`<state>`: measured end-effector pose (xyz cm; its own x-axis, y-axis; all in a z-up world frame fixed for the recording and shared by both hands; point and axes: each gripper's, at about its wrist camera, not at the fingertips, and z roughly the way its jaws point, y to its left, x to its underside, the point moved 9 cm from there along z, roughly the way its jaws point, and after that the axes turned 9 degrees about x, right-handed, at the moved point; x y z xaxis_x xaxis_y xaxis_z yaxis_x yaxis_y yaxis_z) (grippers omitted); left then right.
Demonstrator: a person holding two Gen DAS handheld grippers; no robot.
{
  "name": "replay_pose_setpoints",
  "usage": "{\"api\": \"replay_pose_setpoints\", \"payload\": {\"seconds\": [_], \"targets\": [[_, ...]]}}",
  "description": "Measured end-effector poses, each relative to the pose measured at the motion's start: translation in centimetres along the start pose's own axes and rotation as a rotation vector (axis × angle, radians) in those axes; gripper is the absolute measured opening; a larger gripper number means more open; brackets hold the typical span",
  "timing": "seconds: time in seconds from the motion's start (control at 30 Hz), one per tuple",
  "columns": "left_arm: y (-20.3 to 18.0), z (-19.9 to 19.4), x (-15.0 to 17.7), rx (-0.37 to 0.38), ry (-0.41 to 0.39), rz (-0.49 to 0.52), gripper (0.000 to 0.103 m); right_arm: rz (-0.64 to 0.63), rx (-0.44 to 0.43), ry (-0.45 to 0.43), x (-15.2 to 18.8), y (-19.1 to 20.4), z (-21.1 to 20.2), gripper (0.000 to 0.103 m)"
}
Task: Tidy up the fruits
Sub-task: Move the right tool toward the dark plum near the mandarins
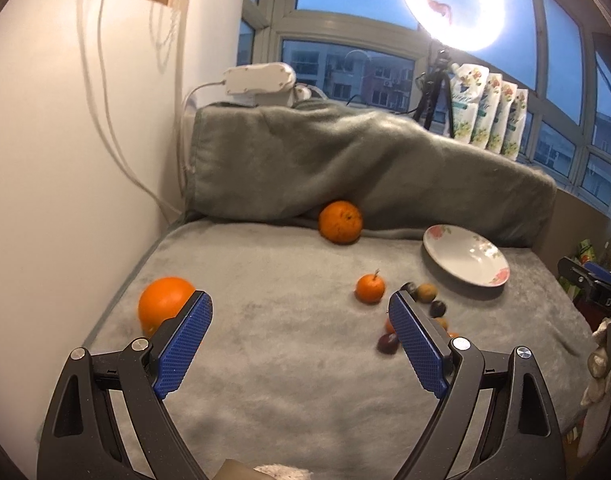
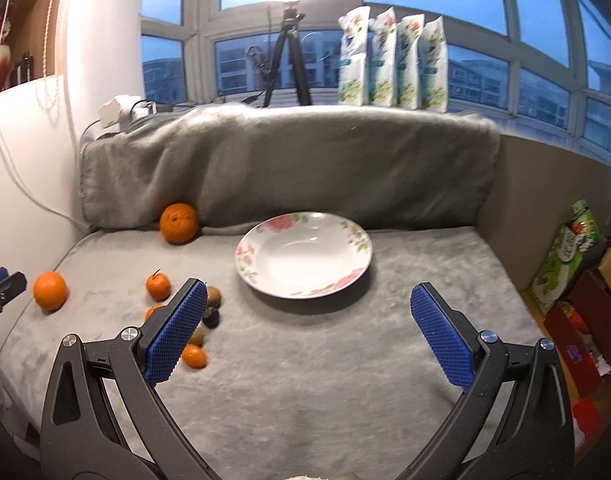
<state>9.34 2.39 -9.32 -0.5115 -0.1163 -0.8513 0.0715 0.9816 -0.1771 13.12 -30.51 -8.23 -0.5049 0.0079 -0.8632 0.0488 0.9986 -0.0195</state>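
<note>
While the fruit sits scattered on the grey blanket (image 2: 325, 380), nothing is in the plate (image 2: 305, 254) yet. It's white with a pink flower rim, lying flat and face up near the back cushion (image 2: 305, 160). A small tangerine (image 2: 158, 285) stands with its stem pointing up, left of the plate. Round fruit, so no long axis to speak of! One big orange (image 2: 179, 223), speckled dark, rests against the foot of the cushion; another, smooth and bright (image 1: 165, 304), sits well apart near the blanket's left edge, just behind the left finger pad (image 1: 185, 344). Clustered between tangerine and plate are small pieces: a brownish one (image 2: 214, 296), a dark plum-like one (image 2: 210, 317), another little orange one (image 2: 194, 356). Some are blurred, hard to name.

Left gripper (image 1: 301, 344) hovers low over the blanket, fingers spread wide, gripping nothing. Right gripper (image 2: 307, 336) is likewise wide apart and empty, aimed at the plate. Behind, a ring light (image 1: 453, 4) glares at the window beside four flowered pouches (image 2: 393, 60).
</note>
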Motion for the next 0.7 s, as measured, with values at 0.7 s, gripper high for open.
{"api": "replay_pose_setpoints", "payload": {"seconds": [0.7], "targets": [[3.7, 1.1, 3.6, -0.012, 0.085, -0.061, 0.089, -0.079, -0.193, 0.151, 3.4, 5.6, 3.5, 0.09]]}}
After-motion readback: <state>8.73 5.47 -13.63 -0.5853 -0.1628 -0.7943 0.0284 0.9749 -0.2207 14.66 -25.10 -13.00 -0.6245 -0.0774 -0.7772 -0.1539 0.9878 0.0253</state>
